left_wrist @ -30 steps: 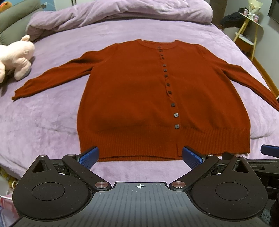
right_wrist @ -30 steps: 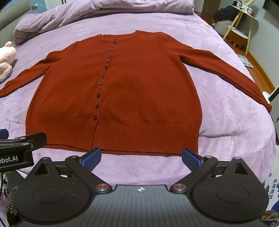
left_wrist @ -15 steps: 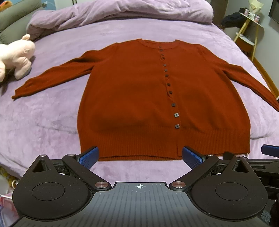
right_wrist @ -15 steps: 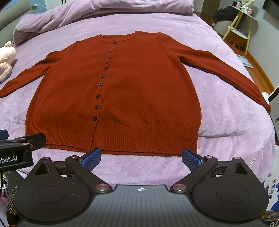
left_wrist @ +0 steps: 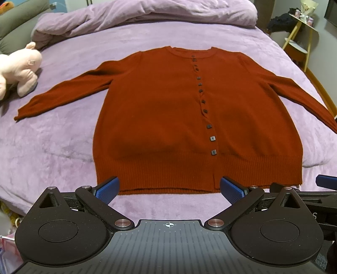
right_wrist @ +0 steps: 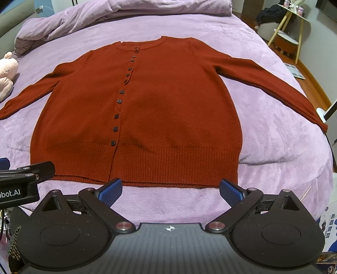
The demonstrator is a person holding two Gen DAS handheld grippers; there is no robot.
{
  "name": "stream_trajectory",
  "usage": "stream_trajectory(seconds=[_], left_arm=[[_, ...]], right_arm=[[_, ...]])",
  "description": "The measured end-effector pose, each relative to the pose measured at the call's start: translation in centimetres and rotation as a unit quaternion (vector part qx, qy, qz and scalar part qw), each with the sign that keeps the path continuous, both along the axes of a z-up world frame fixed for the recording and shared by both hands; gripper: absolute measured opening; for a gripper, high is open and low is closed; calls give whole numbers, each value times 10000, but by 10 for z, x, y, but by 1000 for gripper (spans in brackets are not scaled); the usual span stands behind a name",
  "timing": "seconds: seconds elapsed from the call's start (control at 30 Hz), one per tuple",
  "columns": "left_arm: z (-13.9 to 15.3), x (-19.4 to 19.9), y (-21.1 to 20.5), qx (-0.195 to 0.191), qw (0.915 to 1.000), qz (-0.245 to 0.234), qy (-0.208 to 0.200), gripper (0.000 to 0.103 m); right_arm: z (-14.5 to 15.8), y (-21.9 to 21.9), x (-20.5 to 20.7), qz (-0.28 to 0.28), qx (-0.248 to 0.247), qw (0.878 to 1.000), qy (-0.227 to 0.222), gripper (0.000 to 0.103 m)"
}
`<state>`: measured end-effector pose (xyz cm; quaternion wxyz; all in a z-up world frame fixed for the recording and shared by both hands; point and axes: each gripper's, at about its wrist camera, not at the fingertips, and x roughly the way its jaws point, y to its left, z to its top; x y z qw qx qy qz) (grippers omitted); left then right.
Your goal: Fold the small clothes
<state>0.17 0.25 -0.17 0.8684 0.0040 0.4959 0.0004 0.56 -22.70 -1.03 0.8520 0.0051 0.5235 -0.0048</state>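
A rust-red buttoned cardigan (left_wrist: pixel 160 109) (right_wrist: pixel 172 105) lies flat, front up, on the purple bed (left_wrist: pixel 52 147), both sleeves spread out sideways, hem toward me. My left gripper (left_wrist: pixel 169 188) hovers open just short of the hem, blue pads wide apart with nothing between them. My right gripper (right_wrist: pixel 170 190) is likewise open and empty in front of the hem's right half. In the right wrist view the left gripper's body (right_wrist: pixel 23 181) shows at the left edge.
A pink plush toy (left_wrist: pixel 19 69) rests at the bed's left by the left sleeve cuff. A bunched purple duvet (left_wrist: pixel 147 14) lies across the head of the bed. A yellow-legged side table (right_wrist: pixel 288 31) stands beyond the right edge, over wood floor.
Both grippers have held almost still; the views shifted only slightly. The cardigan has not moved.
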Motion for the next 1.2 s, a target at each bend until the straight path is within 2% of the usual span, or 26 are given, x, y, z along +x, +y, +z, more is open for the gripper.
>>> stream_trajectory(seconds=[1.2], left_arm=[[-8, 3, 0, 1, 9999, 49, 165, 103]], right_arm=[[-10, -5, 2, 6, 236, 9997, 63, 99]])
